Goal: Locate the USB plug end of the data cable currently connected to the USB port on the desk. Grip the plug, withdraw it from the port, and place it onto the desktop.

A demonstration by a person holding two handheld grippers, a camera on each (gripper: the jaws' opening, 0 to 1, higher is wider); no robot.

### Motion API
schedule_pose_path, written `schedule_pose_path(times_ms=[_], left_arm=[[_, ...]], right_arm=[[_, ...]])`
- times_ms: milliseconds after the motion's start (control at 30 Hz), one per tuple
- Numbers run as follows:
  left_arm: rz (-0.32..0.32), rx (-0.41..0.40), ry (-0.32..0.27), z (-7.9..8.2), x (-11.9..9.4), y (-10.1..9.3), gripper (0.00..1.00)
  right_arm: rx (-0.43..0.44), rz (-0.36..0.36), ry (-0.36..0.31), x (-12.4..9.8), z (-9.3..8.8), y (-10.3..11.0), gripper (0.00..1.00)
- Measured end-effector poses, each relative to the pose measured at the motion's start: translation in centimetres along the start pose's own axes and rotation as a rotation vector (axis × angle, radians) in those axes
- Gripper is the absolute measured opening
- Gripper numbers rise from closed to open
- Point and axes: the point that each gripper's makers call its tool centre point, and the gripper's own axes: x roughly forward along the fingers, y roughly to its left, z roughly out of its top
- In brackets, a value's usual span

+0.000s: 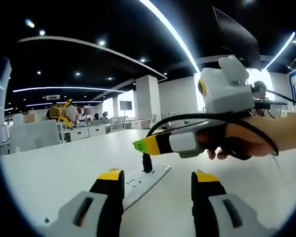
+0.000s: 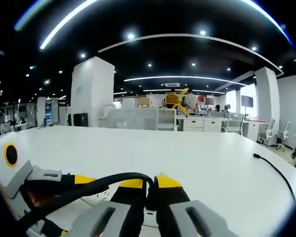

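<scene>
Right gripper (image 2: 150,185) clamps the plug (image 2: 150,195) seated in the power strip (image 1: 150,178); left gripper (image 1: 158,180) gapes wide.

right gripper (image 2: 150,190) jaws pinched on USB plug (image 2: 150,197) | cable (image 2: 89,190) arcs left | left gripper (image 2: 64,180) beside

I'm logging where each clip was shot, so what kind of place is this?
Most likely an open-plan office. Rows of desks with office chairs run across the background, long strip lights cross a dark ceiling, and the work happens on a large white table holding a power strip.
</scene>
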Motion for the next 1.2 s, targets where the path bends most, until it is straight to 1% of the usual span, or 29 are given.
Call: schedule_pose_path(times_ms=[67,100,133,167,200,333,433,467,500,533,600,633,700,733,767,800,833,1033,1067,1100,1167,1200], left_arm=[[0.0,-0.01,-0.005,0.1,0.0,0.0,0.55],[0.001,-0.014,-0.009,0.1,0.0,0.0,0.55],[0.002,-0.016,-0.01,0.1,0.0,0.1,0.55],[0.002,-0.017,-0.011,0.1,0.0,0.0,0.55],[0.002,-0.018,-0.011,0.1,0.0,0.1,0.55],[0.002,-0.017,-0.01,0.0,0.0,0.0,0.55],[0.002,-0.02,-0.013,0.1,0.0,0.1,0.55],[0.002,-0.023,-0.014,0.1,0.0,0.1,0.55],[0.001,-0.025,-0.016,0.1,0.0,0.1,0.55],[0.002,-0.026,-0.017,0.1,0.0,0.1,0.55],[0.002,-0.025,-0.016,0.1,-0.1,0.1,0.55],[0.002,-0.025,-0.016,0.1,-0.1,0.1,0.55],[0.003,-0.026,-0.016,0.1,-0.1,0.2,0.55],[0.004,-0.027,-0.016,0.1,-0.1,0.2,0.55],[0.004,-0.028,-0.017,0.1,-0.1,0.2,0.55],[0.005,-0.028,-0.017,0.1,-0.1,0.2,0.55],[0.005,-0.029,-0.018,0.1,-0.1,0.2,0.55],[0.006,-0.025,-0.016,0.1,-0.1,0.2,0.55],[0.006,-0.026,-0.016,0.1,-0.1,0.2,0.55],[0.007,-0.026,-0.016,0.1,-0.1,0.2,0.55],[0.007,-0.024,-0.015,0.1,-0.2,0.2,0.55],[0.007,-0.023,-0.014,0.1,-0.2,0.2,0.55]], right_arm=[[-0.015,-0.001,0.004,0.1,0.0,-0.2,0.08],[-0.009,0.004,0.004,0.1,0.1,-0.4,0.08],[0.017,0.006,0.006,0.0,0.0,-0.3,0.08],[0.068,0.003,0.007,0.0,-0.1,-0.4,0.08],[0.097,0.004,0.004,-0.1,0.0,-0.5,0.08],[0.133,0.008,-0.005,-0.2,-0.1,-0.7,0.07],[0.148,0.011,-0.015,-0.2,-0.1,-0.9,0.07],[0.142,0.009,-0.013,-0.1,-0.2,-0.6,0.07],[0.111,0.0,-0.003,-0.1,-0.2,-0.6,0.07],[0.032,-0.018,0.024,-0.2,-0.2,-0.7,0.06],[-0.08,-0.036,0.056,0.0,-0.1,-0.4,0.06],[-0.094,-0.039,0.061,0.0,0.0,-0.4,0.06],[-0.139,-0.039,0.075,0.0,-0.1,0.5,0.06],[-0.167,-0.052,0.084,0.1,-0.2,0.2,0.06],[-0.152,-0.048,0.079,0.1,-0.2,0.2,0.06],[-0.115,-0.049,0.071,0.2,-0.2,0.1,0.06],[-0.104,-0.046,0.065,0.1,-0.2,0.1,0.06],[-0.084,-0.039,0.058,-0.2,-0.4,0.1,0.07],[-0.081,-0.041,0.059,0.0,-0.3,-0.2,0.06],[-0.06,-0.043,0.057,0.0,-0.3,-0.3,0.06],[0.054,-0.045,0.041,0.2,-0.3,-0.8,0.06],[0.102,-0.024,0.025,-0.2,-0.3,-0.5,0.07]])
